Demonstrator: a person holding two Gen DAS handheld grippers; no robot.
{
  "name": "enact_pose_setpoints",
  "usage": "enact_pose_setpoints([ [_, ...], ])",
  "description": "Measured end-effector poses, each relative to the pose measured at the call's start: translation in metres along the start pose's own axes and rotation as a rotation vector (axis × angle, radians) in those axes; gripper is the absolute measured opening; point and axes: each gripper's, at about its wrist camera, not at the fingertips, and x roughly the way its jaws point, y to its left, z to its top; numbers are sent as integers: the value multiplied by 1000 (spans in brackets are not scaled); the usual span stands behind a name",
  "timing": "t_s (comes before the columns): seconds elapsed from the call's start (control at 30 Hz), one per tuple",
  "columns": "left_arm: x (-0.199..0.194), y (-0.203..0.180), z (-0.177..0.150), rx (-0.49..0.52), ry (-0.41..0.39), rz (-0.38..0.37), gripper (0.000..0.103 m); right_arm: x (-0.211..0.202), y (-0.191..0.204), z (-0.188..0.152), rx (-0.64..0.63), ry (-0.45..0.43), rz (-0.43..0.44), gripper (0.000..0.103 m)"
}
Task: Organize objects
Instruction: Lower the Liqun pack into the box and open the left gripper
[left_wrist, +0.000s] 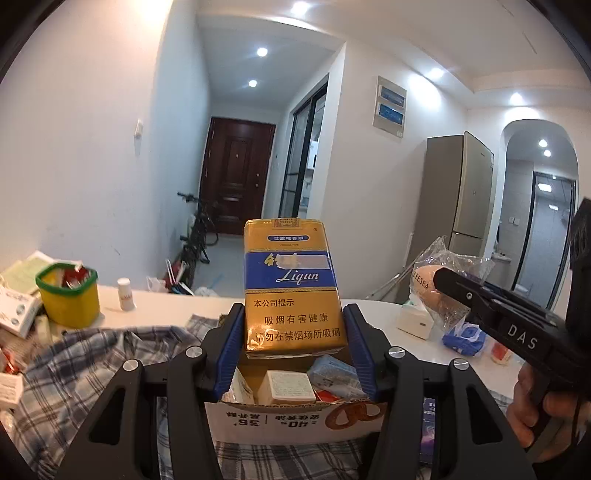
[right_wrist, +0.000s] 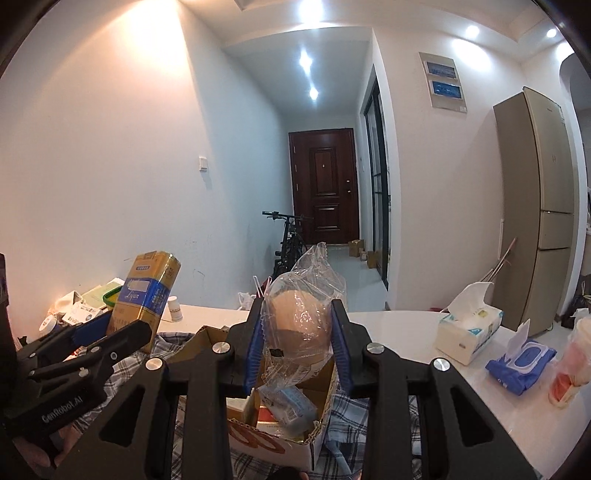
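Your left gripper (left_wrist: 293, 328) pinches a gold-and-blue cigarette pack (left_wrist: 291, 284) upright over the open cardboard box (left_wrist: 295, 417), which already holds several small packets. Your right gripper (right_wrist: 299, 343) clamps a clear crinkly bag with a tan puff (right_wrist: 301, 321) above the same box. Farther back, the yellow tub (left_wrist: 68, 295), white bottle (left_wrist: 125, 293) and tissue pack (right_wrist: 469, 328) look unsorted.
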Motion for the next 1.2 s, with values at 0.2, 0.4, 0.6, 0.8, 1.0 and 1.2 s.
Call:
enact_pose_setpoints([
  [0.2, 15, -2, -10, 23, 46, 21, 56, 13, -9, -1, 15, 41, 36, 32],
  [0.4, 33, 1, -17, 37, 88, 54, 56, 12, 2, -9, -20, 41, 12, 32],
  [0.6, 60, 23, -27, -57, 194, 53, 56, 17, 7, -15, -41, 60, 13, 33],
  [0.8, 62, 27, -31, -82, 215, 62, 58, 22, 6, -17, -44, 70, 6, 33],
  [1.0, 45, 17, -26, -49, 132, 116, 90, 28, 6, -21, -48, 87, -7, 33],
  [1.2, 26, 24, -19, -123, 56, 107, 103, 30, 1, -20, -21, 91, 12, 33],
])
